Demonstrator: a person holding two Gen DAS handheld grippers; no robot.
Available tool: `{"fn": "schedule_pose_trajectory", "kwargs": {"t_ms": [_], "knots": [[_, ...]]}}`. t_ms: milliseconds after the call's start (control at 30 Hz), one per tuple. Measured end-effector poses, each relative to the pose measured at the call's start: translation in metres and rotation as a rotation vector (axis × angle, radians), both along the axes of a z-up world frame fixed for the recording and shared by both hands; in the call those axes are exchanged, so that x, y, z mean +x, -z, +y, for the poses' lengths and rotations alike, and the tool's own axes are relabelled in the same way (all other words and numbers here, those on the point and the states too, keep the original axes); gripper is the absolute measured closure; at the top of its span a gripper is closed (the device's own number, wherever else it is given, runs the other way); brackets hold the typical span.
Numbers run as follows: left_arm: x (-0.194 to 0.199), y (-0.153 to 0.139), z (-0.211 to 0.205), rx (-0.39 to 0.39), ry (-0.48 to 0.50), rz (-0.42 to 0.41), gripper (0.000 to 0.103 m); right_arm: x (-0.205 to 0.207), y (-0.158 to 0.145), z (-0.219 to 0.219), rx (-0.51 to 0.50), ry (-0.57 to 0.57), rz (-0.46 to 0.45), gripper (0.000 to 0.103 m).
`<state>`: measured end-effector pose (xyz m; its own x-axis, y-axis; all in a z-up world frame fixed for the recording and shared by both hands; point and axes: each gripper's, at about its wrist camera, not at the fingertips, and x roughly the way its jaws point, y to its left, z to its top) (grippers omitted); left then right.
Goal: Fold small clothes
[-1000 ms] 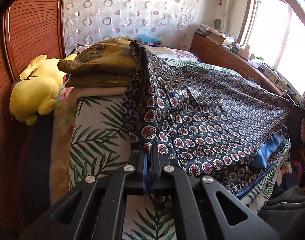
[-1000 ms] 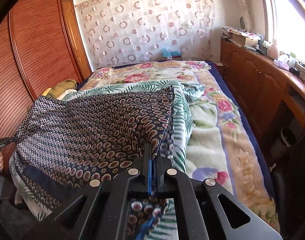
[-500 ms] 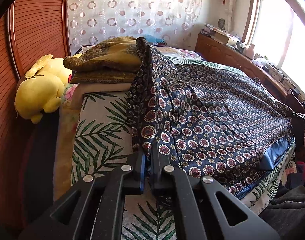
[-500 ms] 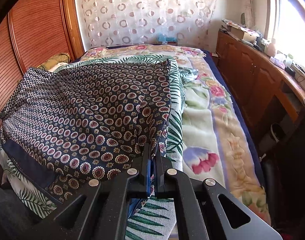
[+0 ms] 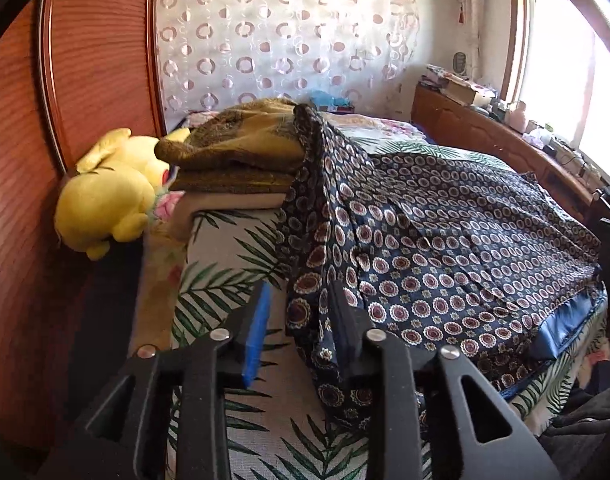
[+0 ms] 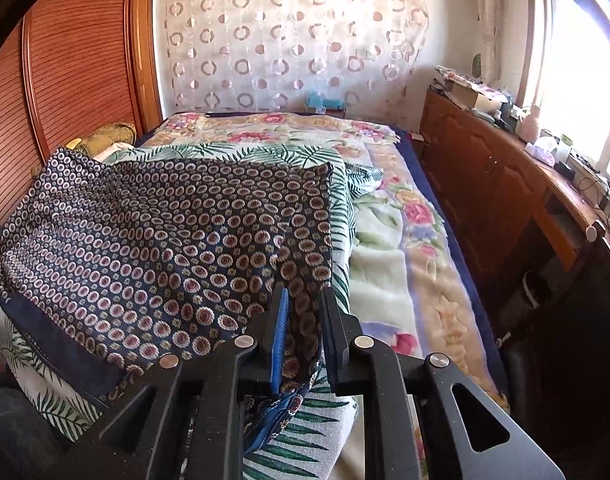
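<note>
A navy garment with round medallion print (image 5: 445, 240) lies spread over the palm-leaf sheet (image 5: 225, 264) on the bed. Its far left corner is draped up against a folded stack. My left gripper (image 5: 300, 286) is at the garment's near left corner with its jaws opening. The cloth hangs loose between them, against the right finger (image 5: 345, 320). In the right wrist view the same garment (image 6: 165, 232) fills the left half. My right gripper (image 6: 304, 292) is at the near right corner, jaws opening, with a fold of cloth standing slack between the pads.
A stack of folded olive-gold cloths (image 5: 233, 152) and a yellow plush toy (image 5: 105, 200) sit at the bed's left, by the wooden wardrobe (image 5: 85, 60). A floral blanket (image 6: 405, 240) covers the bed's right side. A cluttered wooden cabinet (image 6: 485, 168) runs under the window.
Both grippers were shut on the garment's near corners; now their jaws stand apart and the cloth hangs slack. The garment has sunk flatter onto the bed.
</note>
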<state>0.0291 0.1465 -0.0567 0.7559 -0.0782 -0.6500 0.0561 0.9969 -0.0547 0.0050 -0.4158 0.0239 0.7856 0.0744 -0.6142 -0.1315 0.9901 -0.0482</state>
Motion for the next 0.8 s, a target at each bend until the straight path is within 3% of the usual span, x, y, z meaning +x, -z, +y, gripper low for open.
{"fn": "schedule_pose_trajectory", "kwargs": {"t_ms": [67,200,433,800], "knots": [[0.0,-0.004,-0.002,-0.02,0.008,-0.019,0.06,-0.001,-0.001,0.005,0.009,-0.008,-0.007,0.086],[0.004,-0.007,-0.011,-0.02,0.014,-0.026,0.057,-0.004,0.005,0.027,-0.002,-0.048,-0.012,0.086],[0.01,0.003,-0.019,-0.056,0.03,-0.004,0.032,-0.001,0.029,0.07,-0.005,-0.134,0.012,0.086],[0.011,0.019,-0.01,-0.052,-0.029,0.038,0.031,0.013,0.058,0.113,0.015,-0.236,0.065,0.086]]}}
